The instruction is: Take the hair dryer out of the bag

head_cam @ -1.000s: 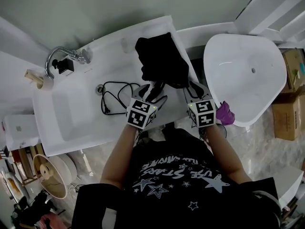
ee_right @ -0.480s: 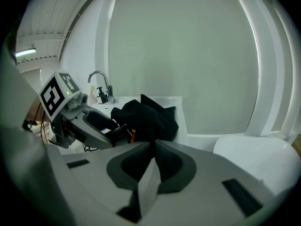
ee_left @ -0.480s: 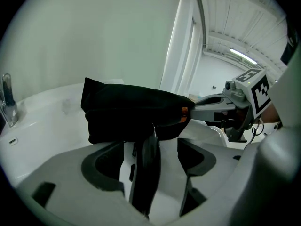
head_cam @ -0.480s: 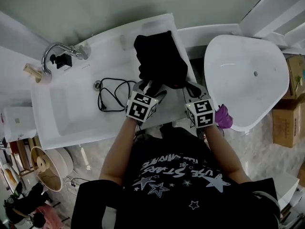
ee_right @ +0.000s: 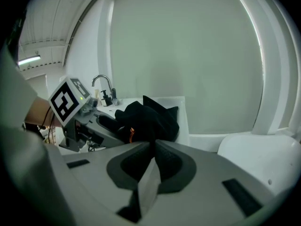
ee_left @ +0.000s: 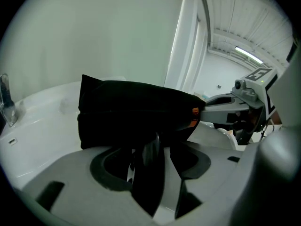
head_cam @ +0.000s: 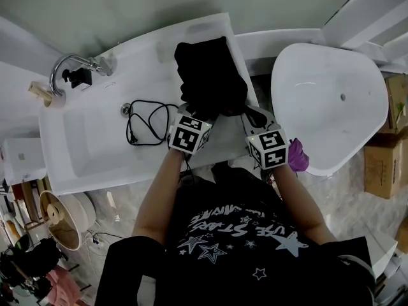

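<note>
A black fabric bag (head_cam: pixel 209 72) lies on the white counter at the sink's right end. The left gripper (head_cam: pixel 199 116) is at the bag's near opening, and its jaws are closing. Between them in the left gripper view stands a glossy black part (ee_left: pixel 149 168) that fills the gap; it looks like the hair dryer's handle coming out of the bag (ee_left: pixel 131 112). The rest of the dryer is hidden inside. A black cord (head_cam: pixel 143 123) trails into the sink. The right gripper (head_cam: pixel 254 115) is shut on the bag's (ee_right: pixel 153 119) near right edge.
The white sink (head_cam: pixel 83 152) has a chrome faucet (head_cam: pixel 67 65) at its far left. A large white basin (head_cam: pixel 331 107) stands to the right, with a purple object (head_cam: pixel 298 155) by its rim and cardboard boxes (head_cam: pixel 386 158) beyond it. The person stands close against the counter's front edge.
The left gripper has moved forward into the bag's opening and its jaws have narrowed. The right gripper has stayed at the bag's edge.
</note>
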Motion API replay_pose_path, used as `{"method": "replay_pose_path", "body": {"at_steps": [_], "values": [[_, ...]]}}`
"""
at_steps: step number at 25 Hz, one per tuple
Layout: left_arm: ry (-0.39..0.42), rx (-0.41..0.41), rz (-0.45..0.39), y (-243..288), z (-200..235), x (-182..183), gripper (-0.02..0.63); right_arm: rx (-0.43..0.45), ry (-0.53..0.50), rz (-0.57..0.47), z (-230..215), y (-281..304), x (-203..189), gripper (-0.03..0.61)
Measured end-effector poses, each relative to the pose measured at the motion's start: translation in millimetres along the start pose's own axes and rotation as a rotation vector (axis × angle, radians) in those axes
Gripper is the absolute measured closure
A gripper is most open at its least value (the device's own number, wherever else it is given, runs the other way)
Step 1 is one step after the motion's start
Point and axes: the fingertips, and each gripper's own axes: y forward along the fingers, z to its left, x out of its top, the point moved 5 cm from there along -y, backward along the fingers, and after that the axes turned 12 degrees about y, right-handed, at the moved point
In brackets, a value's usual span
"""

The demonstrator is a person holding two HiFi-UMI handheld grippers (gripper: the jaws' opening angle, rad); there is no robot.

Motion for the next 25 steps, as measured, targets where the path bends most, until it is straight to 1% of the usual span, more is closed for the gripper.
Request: {"method": "replay_pose_path", "body": {"at_steps": [2,4,5,9,13,18,20,25], "values": [[0.017,0.017,0.021,4,1,-1,0.353,0.011,0.007,-0.001,-1,0,0,0.548],[0.031,0.030,0.042,5,2,-2,0.396,0.023,0.014,-0.001,-1,0,0,0.549],[0.033,0.029,0.049,4,2,-2,0.406,0.030,0.015,0.000,-1,0,0,0.549],[0.047,0.012,0.069,4,2,-1,0.410,0.049,0.020,0.005,-2,-1,0,0.551],[0.079,0.010,0.051,4,1,0,0.413,0.034,0.027,0.008,-3,-2,1,0.552],[0.128,-0.018,0.044,-2,-1,-1,0.416,0.010,0.027,0.006,-4,-2,3,0.552],[0.136,-0.043,0.042,-5,-2,-1,0.416,-0.001,0.027,0.003,-4,-3,5,0.554],[0.190,-0.100,0.029,-10,-1,-12,0.416,-0.006,0.065,-0.014,-7,-2,11,0.554]]}}
